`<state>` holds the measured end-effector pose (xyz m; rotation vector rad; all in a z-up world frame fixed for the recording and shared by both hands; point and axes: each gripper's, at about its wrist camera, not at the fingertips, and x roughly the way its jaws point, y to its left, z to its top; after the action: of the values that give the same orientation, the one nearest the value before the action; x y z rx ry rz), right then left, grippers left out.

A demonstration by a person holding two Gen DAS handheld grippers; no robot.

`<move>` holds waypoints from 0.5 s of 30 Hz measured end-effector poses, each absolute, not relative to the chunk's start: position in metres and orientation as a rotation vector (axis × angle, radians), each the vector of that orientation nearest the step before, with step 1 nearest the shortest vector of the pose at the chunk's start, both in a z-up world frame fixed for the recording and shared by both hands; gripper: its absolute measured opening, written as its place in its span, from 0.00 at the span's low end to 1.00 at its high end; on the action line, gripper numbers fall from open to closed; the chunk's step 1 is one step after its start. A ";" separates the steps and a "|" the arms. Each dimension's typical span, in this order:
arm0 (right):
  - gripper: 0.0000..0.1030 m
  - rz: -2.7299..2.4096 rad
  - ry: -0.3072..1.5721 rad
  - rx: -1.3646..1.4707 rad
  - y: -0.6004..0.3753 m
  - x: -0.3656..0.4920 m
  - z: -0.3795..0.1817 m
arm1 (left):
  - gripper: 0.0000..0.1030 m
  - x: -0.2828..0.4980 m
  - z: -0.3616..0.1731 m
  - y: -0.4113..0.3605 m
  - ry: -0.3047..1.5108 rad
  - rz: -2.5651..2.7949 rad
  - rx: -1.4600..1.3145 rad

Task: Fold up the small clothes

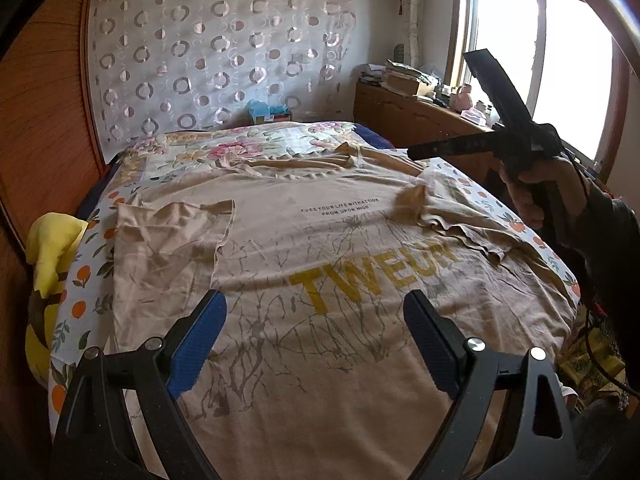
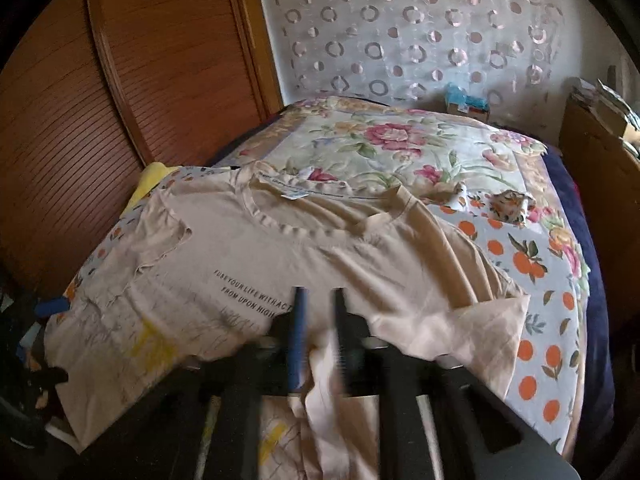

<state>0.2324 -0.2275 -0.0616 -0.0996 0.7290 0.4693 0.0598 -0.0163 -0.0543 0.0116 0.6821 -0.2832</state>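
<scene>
A beige T-shirt (image 1: 320,240) (image 2: 320,256) with yellow "TWEUN" lettering lies face up on the bed. Its left sleeve (image 1: 172,232) is folded in over the body. Its right sleeve (image 1: 460,224) lies crumpled inward, with one tip blurred. My left gripper (image 1: 316,300) hovers over the lower chest with its jaws wide open and nothing between them. My right gripper (image 2: 318,292) (image 1: 424,151) is held up over the shirt's right side by a hand (image 1: 536,192). Its fingers stand a narrow gap apart. Blurred beige cloth shows in that gap, and the pads do not press on it.
The bed carries an orange-print sheet (image 2: 536,264) and a floral cover (image 2: 392,140). A yellow cloth (image 1: 52,248) hangs at the left edge. A louvred wooden door (image 2: 120,80) stands on the left. On the right, under the window, is a cluttered wooden cabinet (image 1: 400,108).
</scene>
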 end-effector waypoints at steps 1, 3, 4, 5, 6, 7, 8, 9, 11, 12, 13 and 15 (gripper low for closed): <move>0.43 0.456 0.729 -0.099 -0.230 0.233 -0.062 | 0.88 0.060 -0.054 -0.016 0.682 -0.282 0.011; 0.43 0.439 0.720 -0.105 -0.236 0.230 -0.064 | 0.88 0.061 -0.055 -0.015 0.682 -0.279 0.006; 0.43 0.431 0.715 -0.108 -0.240 0.226 -0.066 | 0.88 0.060 -0.056 -0.014 0.682 -0.277 0.004; 0.43 0.418 0.710 -0.112 -0.240 0.222 -0.065 | 0.88 0.061 -0.056 -0.013 0.683 -0.272 0.002; 0.43 0.401 0.706 -0.118 -0.243 0.216 -0.066 | 0.88 0.061 -0.056 -0.012 0.683 -0.268 0.000; 0.43 0.382 0.703 -0.130 -0.246 0.205 -0.065 | 0.88 0.061 -0.056 -0.011 0.682 -0.265 -0.003; 0.43 0.373 0.705 -0.144 -0.248 0.195 -0.066 | 0.88 0.062 -0.056 -0.010 0.681 -0.262 -0.004; 0.43 0.369 0.710 -0.154 -0.250 0.188 -0.069 | 0.88 0.062 -0.056 -0.008 0.681 -0.259 -0.005; 0.43 0.358 0.716 -0.175 -0.254 0.173 -0.076 | 0.88 0.063 -0.056 -0.006 0.682 -0.249 -0.004; 0.43 0.347 0.720 -0.185 -0.256 0.168 -0.080 | 0.88 0.064 -0.057 -0.005 0.682 -0.244 -0.005; 0.43 0.334 0.725 -0.191 -0.258 0.163 -0.083 | 0.88 0.064 -0.057 -0.003 0.683 -0.238 -0.008; 0.43 0.320 0.722 -0.197 -0.262 0.149 -0.089 | 0.88 0.064 -0.057 0.001 0.683 -0.233 -0.017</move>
<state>0.1489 -0.2619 -0.0887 -0.1973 0.7217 0.3205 0.0643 0.0007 -0.0570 -0.0168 0.6832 -0.2327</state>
